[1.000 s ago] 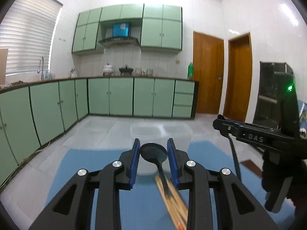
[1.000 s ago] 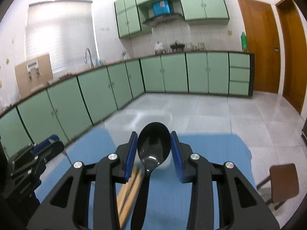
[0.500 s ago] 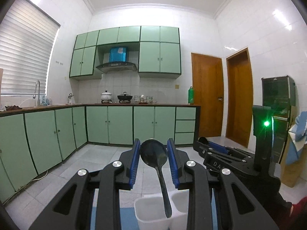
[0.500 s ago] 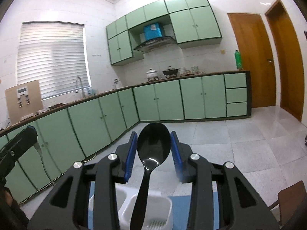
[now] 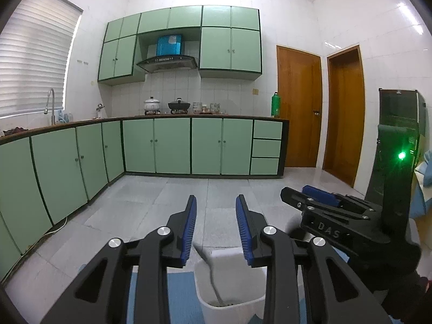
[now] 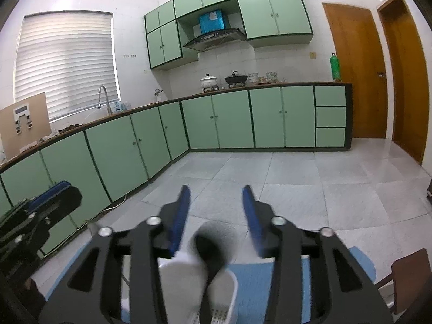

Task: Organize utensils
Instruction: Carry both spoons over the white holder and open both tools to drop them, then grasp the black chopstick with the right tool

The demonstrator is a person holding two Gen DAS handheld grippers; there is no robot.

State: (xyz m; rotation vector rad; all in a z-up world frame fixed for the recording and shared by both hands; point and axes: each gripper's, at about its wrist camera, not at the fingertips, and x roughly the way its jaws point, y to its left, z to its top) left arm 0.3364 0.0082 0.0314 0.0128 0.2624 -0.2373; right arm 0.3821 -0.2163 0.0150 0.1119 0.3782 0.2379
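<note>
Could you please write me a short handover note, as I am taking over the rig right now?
Left gripper: open, nothing between the pads. A blurred utensil shows inside the white holder below it.
Right gripper: jaws have just been opening. The black spoon is loose between them, blurred, its handle down in the holder.
Done: two utensils in or entering the holder, which stands on the blue mat.
Left: check both settled; any other utensils are out of view.

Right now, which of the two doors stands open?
The right door, nearest the room's corner, stands open; the left door, beside the green bottle, is shut.
</note>
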